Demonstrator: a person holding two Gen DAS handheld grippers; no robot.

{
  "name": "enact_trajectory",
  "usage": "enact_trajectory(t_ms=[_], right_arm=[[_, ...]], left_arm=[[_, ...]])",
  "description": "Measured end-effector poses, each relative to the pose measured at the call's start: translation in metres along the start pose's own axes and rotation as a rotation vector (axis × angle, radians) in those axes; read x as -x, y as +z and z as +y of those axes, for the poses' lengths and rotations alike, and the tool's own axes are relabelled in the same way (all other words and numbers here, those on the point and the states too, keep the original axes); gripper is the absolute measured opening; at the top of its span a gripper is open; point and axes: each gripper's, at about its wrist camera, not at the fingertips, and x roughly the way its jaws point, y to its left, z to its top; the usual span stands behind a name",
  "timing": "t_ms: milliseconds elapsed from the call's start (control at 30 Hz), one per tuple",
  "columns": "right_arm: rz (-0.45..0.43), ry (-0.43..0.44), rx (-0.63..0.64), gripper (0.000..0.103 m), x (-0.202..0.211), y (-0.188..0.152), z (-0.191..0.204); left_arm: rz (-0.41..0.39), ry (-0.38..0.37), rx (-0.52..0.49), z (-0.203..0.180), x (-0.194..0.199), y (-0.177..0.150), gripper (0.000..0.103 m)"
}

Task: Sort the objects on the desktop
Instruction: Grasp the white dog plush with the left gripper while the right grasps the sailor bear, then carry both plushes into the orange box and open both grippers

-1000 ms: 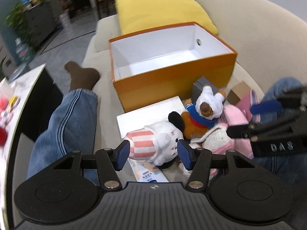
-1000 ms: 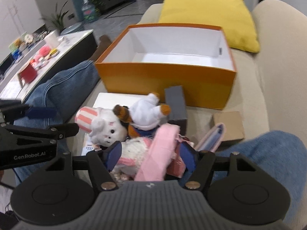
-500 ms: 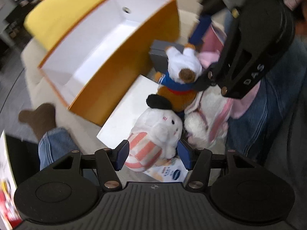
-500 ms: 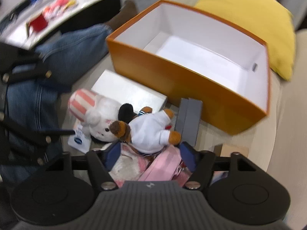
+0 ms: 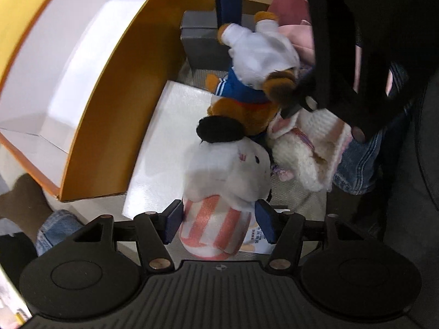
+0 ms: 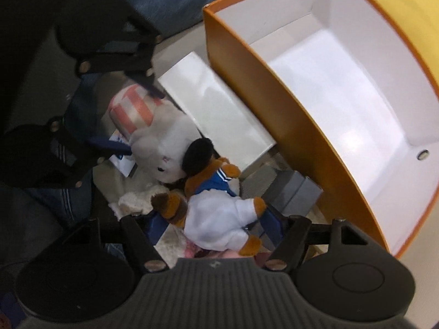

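Plush toys [image 5: 227, 181], three counted, one orange box [image 6: 288, 115]

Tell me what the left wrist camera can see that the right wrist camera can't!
Only the left wrist view shows the fluffy cream knitted pouch with pink stripes in full and the small brown cardboard box at the top. Only the right wrist view shows the yellow cushion behind the box. Both show the big orange cardboard box with white inside, the flat white box, the grey box, the white plush with a pink-striped hat and the brown bear plush in a white top.
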Motion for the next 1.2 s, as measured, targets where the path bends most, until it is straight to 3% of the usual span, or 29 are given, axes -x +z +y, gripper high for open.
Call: enact_trajectory(t_ms=[133,200,400,500,667,900,1033,1067,1200], right_arm=[[0.038,0.011,0.018,0.072,-0.01,0.003,0.0],[0.039,0.009,0.02,0.067,-0.011,0.003,0.0],[-0.038,-0.013,-0.024,0.052,0.007,-0.006,-0.003],[-0.081,-0.041,-0.027,0.051,0.021,-0.011,0.0],[-0.163,-0.085,-0.044,0.051,0.043,-0.023,0.003],[-0.317,-0.114,-0.112,0.05,0.09,-0.037,-0.004],[-0.417,-0.132,-0.157,0.049,0.12,-0.043,-0.015],[-0.445,-0.139,-0.173,0.049,0.127,-0.043,-0.019],[-0.528,-0.167,-0.234,0.048,0.152,-0.037,-0.038]], left_arm=[[0.009,-0.05,0.032,0.008,-0.005,-0.004,0.07],[0.014,-0.07,0.051,0.009,-0.008,-0.008,0.071],[0.011,-0.079,0.158,0.007,-0.013,-0.025,0.07],[-0.011,-0.076,0.243,0.007,-0.006,-0.037,0.067],[-0.083,-0.052,0.399,0.011,0.021,-0.064,0.065],[-0.257,-0.038,0.629,0.019,0.09,-0.093,0.065],[-0.358,-0.03,0.731,0.021,0.125,-0.078,0.065],[-0.374,-0.023,0.752,0.034,0.133,-0.06,0.065],[-0.415,0.005,0.855,0.069,0.157,-0.051,0.065]])
